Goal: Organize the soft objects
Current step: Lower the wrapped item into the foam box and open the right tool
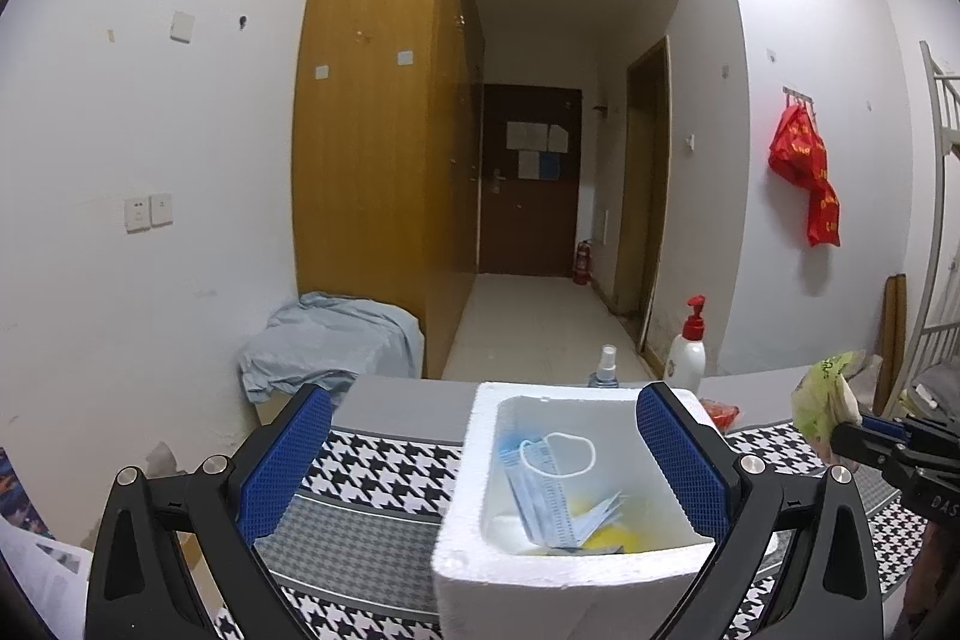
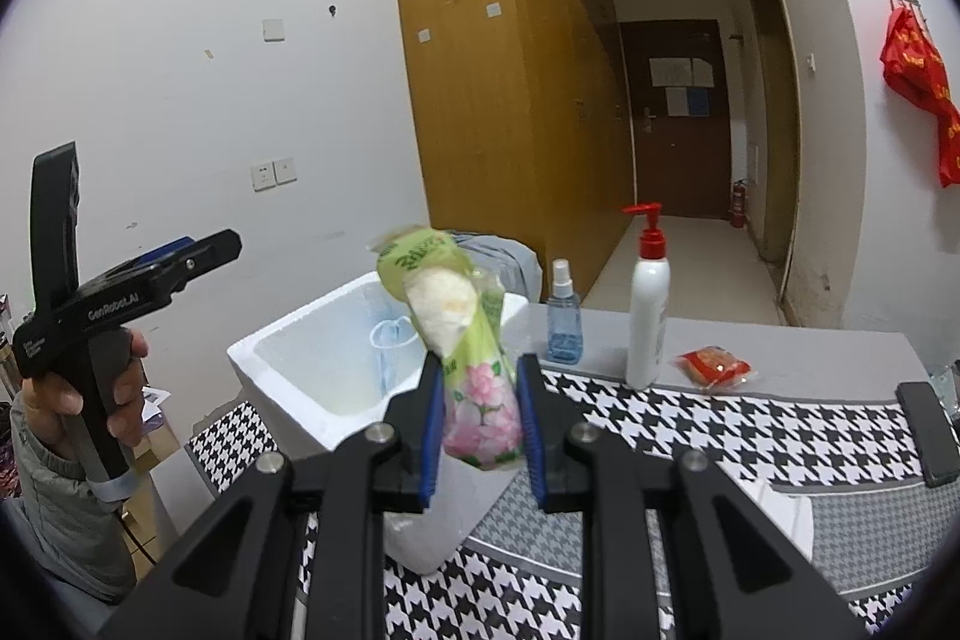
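Note:
A white foam box (image 1: 456, 520) stands on the houndstooth cloth and holds blue face masks (image 1: 540, 484) and something yellow (image 1: 606, 526). My left gripper (image 1: 486, 460) hangs wide open just above and before the box, with nothing between its blue pads. My right gripper (image 2: 480, 418) is shut on a green soft packet (image 2: 462, 328) printed with pink flowers, held upright just right of the foam box (image 2: 288, 358). In the left wrist view that packet (image 1: 825, 400) shows at the right edge. A hand holds the left gripper (image 2: 210, 247) left of the box.
A small blue spray bottle (image 2: 564, 322) and a white pump bottle with a red top (image 2: 648, 316) stand behind the cloth. A red packet (image 2: 714, 367) lies near them. A black flat object (image 2: 927, 430) and white paper (image 2: 780, 508) lie to the right.

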Available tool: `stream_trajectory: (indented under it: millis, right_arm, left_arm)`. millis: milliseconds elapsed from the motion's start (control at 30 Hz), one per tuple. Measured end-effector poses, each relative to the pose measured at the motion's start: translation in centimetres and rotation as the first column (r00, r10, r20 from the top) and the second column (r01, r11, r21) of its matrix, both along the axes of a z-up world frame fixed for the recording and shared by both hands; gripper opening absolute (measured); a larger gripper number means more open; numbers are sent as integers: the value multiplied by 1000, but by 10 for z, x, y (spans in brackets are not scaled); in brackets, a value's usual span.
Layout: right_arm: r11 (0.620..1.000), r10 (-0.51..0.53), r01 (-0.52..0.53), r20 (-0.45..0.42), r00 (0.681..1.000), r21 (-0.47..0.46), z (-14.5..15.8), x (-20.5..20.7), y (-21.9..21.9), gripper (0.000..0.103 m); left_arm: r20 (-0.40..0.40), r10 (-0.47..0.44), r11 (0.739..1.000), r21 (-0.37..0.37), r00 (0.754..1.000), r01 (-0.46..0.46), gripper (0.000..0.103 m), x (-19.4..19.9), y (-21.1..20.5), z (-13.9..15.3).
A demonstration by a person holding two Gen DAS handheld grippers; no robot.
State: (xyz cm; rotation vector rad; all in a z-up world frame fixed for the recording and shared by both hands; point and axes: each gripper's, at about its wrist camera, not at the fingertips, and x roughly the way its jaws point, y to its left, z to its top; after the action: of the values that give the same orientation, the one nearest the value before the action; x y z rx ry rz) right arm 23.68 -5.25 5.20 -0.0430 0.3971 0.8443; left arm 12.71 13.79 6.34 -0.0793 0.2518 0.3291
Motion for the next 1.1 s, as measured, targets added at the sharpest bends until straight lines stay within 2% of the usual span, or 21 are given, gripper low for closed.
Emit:
stream_trajectory:
  millis: [633, 767, 1100]
  right_arm:
    - [995, 102, -102, 24, 994, -16, 11, -5, 50, 27]
    - [991, 131, -130, 18, 991, -24, 11, -4, 62, 27]
    - [984, 170, -170, 0, 985, -45, 7, 0, 89, 27]
  left_arm:
    - [17, 84, 996, 5, 996, -84, 102, -34, 17, -2]
    - [17, 107, 994, 26, 994, -108, 102, -44, 17, -3]
    - [20, 154, 988, 17, 988, -154, 102, -62, 30, -6]
